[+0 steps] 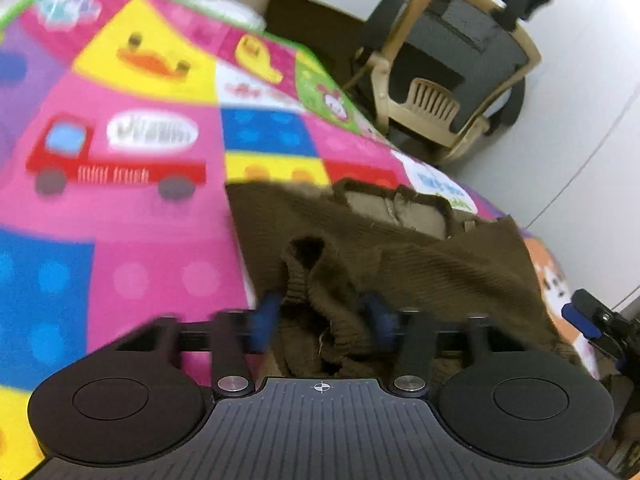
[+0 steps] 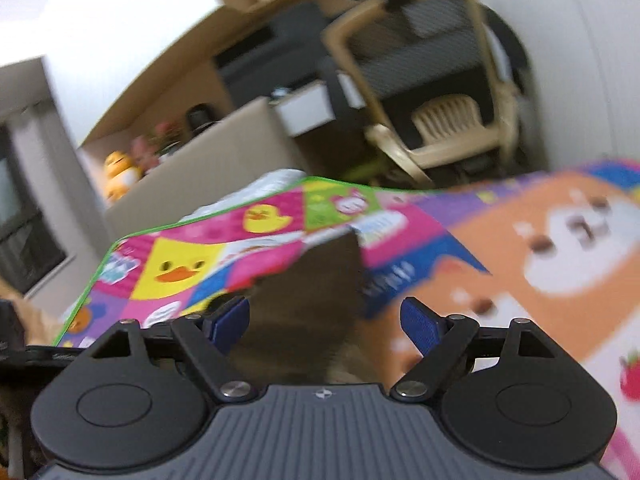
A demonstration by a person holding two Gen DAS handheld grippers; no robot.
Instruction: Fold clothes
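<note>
A brown knitted sweater (image 1: 420,256) lies on a colourful play mat (image 1: 132,216), its neck opening facing away from me. My left gripper (image 1: 322,320) is at the sweater's near edge, its blue pads shut on a bunched fold of ribbed fabric with a cuff-like opening. In the right wrist view a flat brown part of the sweater (image 2: 312,292) runs between and beneath the fingers of my right gripper (image 2: 324,320), which stands wide open and pinches nothing. That gripper's blue fingertip (image 1: 580,318) shows at the far right of the left wrist view, beside the sweater's right edge.
Beyond the mat's far green edge stand a beige plastic chair (image 1: 432,100) and a dark office chair (image 2: 432,36). A cardboard box (image 2: 192,160) and a desk with toys sit at the back left. A white wall (image 1: 580,140) lies to the right.
</note>
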